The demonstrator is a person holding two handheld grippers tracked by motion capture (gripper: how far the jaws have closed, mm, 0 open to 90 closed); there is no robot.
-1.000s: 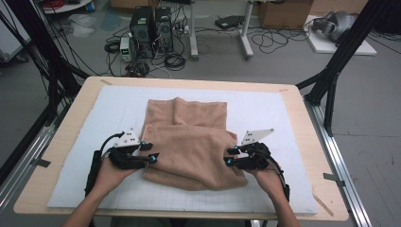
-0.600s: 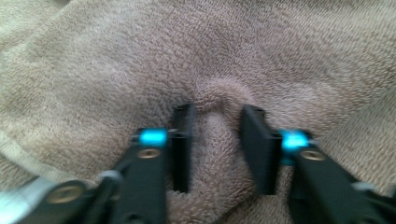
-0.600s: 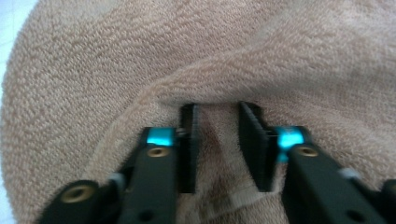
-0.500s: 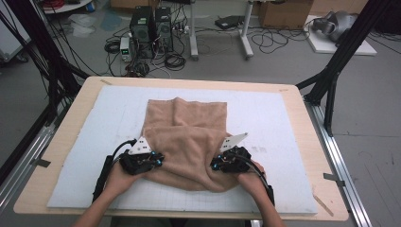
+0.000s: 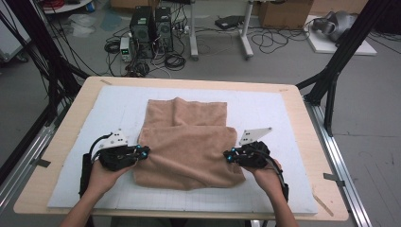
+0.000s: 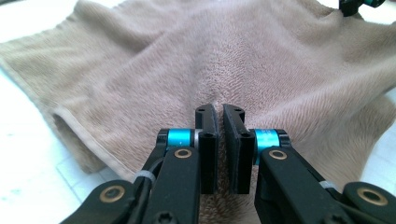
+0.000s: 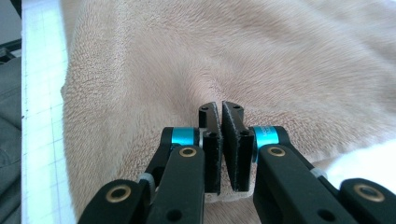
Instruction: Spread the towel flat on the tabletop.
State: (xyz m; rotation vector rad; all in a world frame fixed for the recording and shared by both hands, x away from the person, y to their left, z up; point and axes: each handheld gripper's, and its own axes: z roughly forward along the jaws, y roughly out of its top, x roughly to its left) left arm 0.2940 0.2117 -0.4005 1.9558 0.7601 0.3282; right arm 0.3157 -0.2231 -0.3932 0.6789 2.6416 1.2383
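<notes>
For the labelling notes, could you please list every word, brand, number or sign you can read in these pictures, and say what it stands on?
None: no text can be read in any view.
The towel, the white mat with its grid lines, the left gripper and the right gripper bear no writing.
The computer cases and boxes on the floor are too small and blurred to tell.

The tan terry-cloth towel (image 5: 187, 149) looks soft and fuzzy, its nap matt and brushed in streaks. Under it lies a white gridded mat (image 5: 265, 111), flat and matt, on a pale wooden tabletop (image 5: 66, 127) with a smooth finish. The left gripper (image 6: 220, 112) shows matt black plastic links, brass-coloured rivets and glossy blue metal sleeves.
</notes>
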